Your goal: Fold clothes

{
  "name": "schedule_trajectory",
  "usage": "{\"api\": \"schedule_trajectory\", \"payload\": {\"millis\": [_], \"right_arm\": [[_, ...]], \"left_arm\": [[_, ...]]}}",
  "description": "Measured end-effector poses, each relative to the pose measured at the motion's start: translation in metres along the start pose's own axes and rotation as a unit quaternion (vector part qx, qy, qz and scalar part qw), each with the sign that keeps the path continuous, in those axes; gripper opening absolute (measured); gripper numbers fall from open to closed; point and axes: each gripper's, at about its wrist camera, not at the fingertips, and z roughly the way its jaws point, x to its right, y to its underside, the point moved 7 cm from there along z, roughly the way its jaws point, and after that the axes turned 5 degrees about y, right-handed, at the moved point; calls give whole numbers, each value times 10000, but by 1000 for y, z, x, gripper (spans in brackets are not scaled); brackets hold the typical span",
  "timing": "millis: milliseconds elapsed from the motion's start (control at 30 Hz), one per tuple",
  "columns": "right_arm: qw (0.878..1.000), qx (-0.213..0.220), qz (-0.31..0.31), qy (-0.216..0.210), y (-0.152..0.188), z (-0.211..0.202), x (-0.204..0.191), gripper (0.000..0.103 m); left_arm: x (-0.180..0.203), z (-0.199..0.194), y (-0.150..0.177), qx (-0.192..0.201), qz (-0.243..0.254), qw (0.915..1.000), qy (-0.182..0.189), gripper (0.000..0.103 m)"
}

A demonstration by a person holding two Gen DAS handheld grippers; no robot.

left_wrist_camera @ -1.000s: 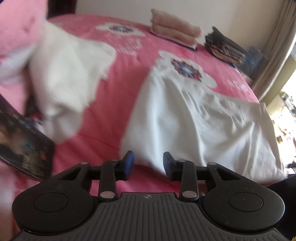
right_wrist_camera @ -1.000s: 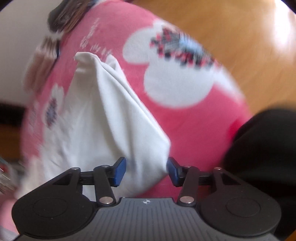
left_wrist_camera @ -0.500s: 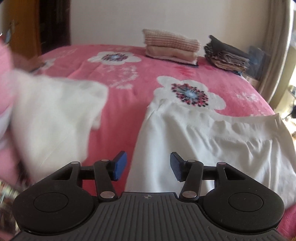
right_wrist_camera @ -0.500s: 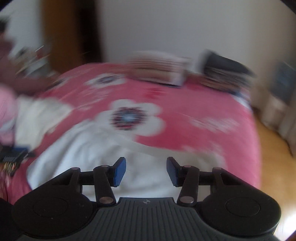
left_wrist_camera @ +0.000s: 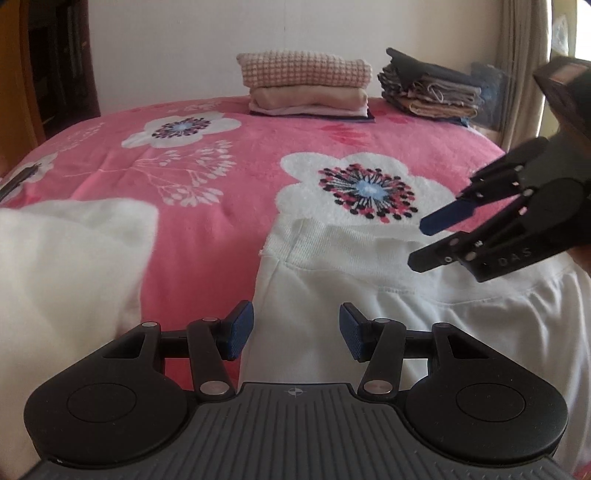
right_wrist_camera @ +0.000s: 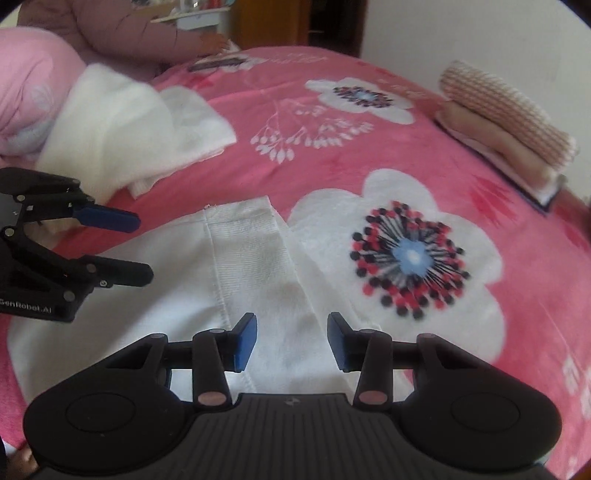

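Bed: a pink plush blanket [left_wrist_camera: 229, 206] with large white flowers covers the whole surface; it carries everything in view.
White garment: a white garment [left_wrist_camera: 332, 295] lies spread flat on the near part of the bed, its ribbed band toward the middle, one edge overlapping a printed flower [right_wrist_camera: 406, 254].
Second white piece: a fluffy white cloth [left_wrist_camera: 74, 258] sits crumpled to the left of the garment, apart from it.
Folded stacks: a checked and peach pile [left_wrist_camera: 306, 85] rests at the far edge; a darker pile [left_wrist_camera: 428, 88] sits just beside it on the right.
Room: a pale wall [left_wrist_camera: 184, 48] rises behind the bed, dark wooden furniture stands at far left, and a curtain [left_wrist_camera: 517, 55] hangs at right.
Person: a sleeve in a pink jacket [right_wrist_camera: 122, 33] rests at the bed's far corner.
Left gripper [left_wrist_camera: 295, 330]: the fingers stand about halfway apart over the garment's left edge, holding nothing.
Right gripper [right_wrist_camera: 291, 341]: the fingers have just been closing, but a gap remains; they hover over the garment's band, pinching no cloth.
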Motion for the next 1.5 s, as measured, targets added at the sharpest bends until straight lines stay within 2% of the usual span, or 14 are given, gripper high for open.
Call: {"api": "schedule_trajectory", "payload": {"millis": [300,367,433,533,700,800,900,967,1033,1200,1333,1367,1433,1500], "right_arm": [[9987,-417,56,-296,10,31,10,32],[9987,-405,68,-298,10,31,10,23],[9987,-388,95,-308,9,30,10,2],[9997,-198,-30,-134,4,21,7,1],[9982,395,-261,378,-17,-5,5,1],[9965,493,-406,536,-23,-6,5,1],[9949,365,-634,696,-17,7,2,1],[9948,311,-614,747,-12,14,2,1],[9951,371,-506,758,-12,13,2,1],[9941,592,-471,776,-15,4,1,1],[9949,495,-515,712,-8,13,0,1],[9949,483,-535,700,-6,15,-2,1],[9947,478,-579,709,-6,19,-5,1],[9945,481,-583,720,-6,22,-6,1]], "left_arm": [[2,13,9,-107,249,9996,-50,51],[0,15,9,-93,242,9996,-53,51],[-2,16,8,-78,190,9998,-42,51],[-4,18,7,-57,131,9999,-51,51],[-5,19,6,0,85,9999,-115,51],[-5,18,7,45,32,9999,-117,42],[-6,15,6,123,18,9998,-148,30],[-6,12,5,201,13,9996,-199,13],[-8,8,3,284,-8,9993,-243,7],[-20,-5,-1,509,-362,9976,-310,6],[-39,3,4,206,-1126,9934,-91,6],[-43,4,4,164,-1265,9918,-35,10],[-44,2,-1,280,-1231,9920,-14,12],[-36,0,-10,422,-901,9950,38,13]]}}
